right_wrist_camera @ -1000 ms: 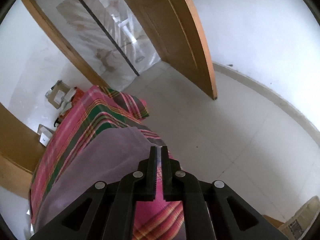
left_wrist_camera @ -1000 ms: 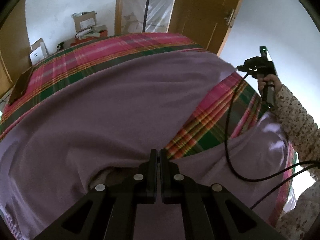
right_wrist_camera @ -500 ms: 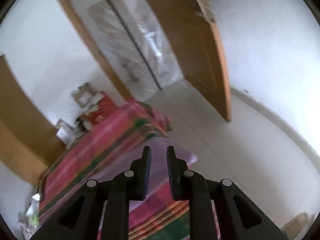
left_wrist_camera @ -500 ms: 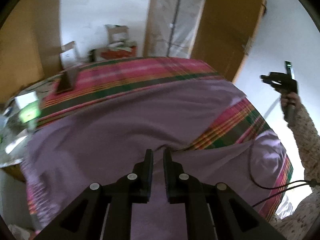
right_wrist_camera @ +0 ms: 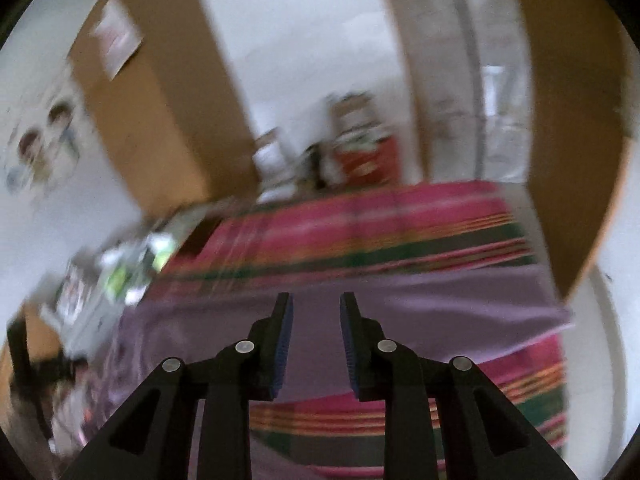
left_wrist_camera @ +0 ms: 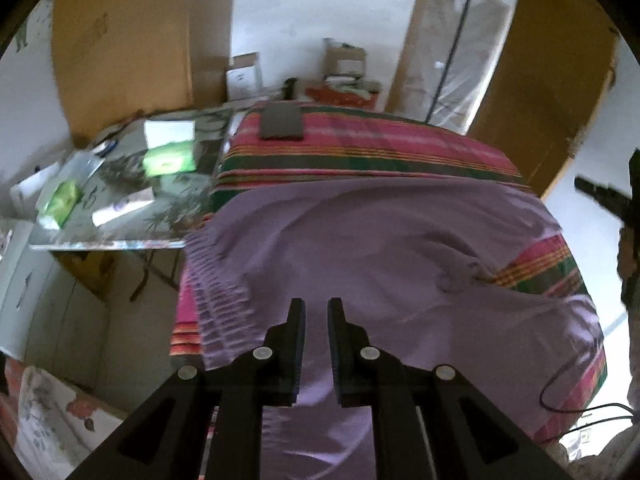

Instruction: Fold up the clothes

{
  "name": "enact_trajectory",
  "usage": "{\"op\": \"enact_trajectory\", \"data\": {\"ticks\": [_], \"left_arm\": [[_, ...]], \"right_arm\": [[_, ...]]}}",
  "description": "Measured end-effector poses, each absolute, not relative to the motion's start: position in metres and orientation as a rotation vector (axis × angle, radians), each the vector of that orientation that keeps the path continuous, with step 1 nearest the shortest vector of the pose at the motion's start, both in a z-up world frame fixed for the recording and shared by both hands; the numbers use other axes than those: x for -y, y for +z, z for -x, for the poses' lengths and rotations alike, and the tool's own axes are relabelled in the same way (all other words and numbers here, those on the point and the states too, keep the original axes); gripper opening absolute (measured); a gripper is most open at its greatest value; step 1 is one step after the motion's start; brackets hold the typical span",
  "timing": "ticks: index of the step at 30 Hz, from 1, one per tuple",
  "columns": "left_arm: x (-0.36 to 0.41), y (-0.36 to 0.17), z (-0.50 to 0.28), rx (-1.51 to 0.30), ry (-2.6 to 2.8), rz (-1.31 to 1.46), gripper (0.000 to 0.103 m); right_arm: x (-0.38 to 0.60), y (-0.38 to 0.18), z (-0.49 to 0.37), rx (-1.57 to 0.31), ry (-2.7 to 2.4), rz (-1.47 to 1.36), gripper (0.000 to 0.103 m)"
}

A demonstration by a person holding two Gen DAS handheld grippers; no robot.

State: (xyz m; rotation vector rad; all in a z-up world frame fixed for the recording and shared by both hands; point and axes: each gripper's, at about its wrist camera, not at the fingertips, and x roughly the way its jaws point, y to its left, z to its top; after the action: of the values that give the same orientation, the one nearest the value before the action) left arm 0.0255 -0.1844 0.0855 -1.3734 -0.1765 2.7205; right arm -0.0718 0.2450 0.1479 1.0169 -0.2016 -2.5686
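While both your left gripper (left_wrist_camera: 316, 312) and right gripper (right_wrist_camera: 316, 308) hang parted and empty, the purple garment (left_wrist_camera: 380, 248) sprawls mid-frame over the plaid bedspread (left_wrist_camera: 360, 148). Pinch one layer at an edge; its right side, lower right, looks doubled over, possibly.

text check | nothing readable tbh | boxes (left_wrist_camera: 243, 72) at 11 o'clock and wall poster (right_wrist_camera: 116, 42) too blurry

Left gripper (left_wrist_camera: 316, 312) parted, empty, above purple garment (left_wrist_camera: 380, 248) spread over plaid bedcover (left_wrist_camera: 360, 140).
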Motion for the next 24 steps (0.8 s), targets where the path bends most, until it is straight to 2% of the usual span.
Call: {"op": "enact_trajectory", "data": {"ticks": [9, 14, 21, 24], "left_arm": [[0.215, 0.059, 0.033, 0.116, 2.782, 1.473, 0.012], [0.217, 0.042, 0.061, -0.071, 2.805, 1.536, 0.016], [0.220, 0.028, 0.083, -0.207, 2.815, 1.531, 0.017], [0.219, 0.018, 0.090, -0.283, 2.796, 1.566, 0.018]], "right_arm": [[-0.110, 0.077, 0.100, 0.027, -2.272, -1.139, 0.025], [-0.073, 0.060, 0.112, -0.050, -2.213, -1.145, 0.025], [-0.047, 0.051, 0.137, -0.206, -2.261, -1.111, 0.025], [-0.035, 0.047, 0.148, -0.273, -2.279, -1.095, 0.029]]}}
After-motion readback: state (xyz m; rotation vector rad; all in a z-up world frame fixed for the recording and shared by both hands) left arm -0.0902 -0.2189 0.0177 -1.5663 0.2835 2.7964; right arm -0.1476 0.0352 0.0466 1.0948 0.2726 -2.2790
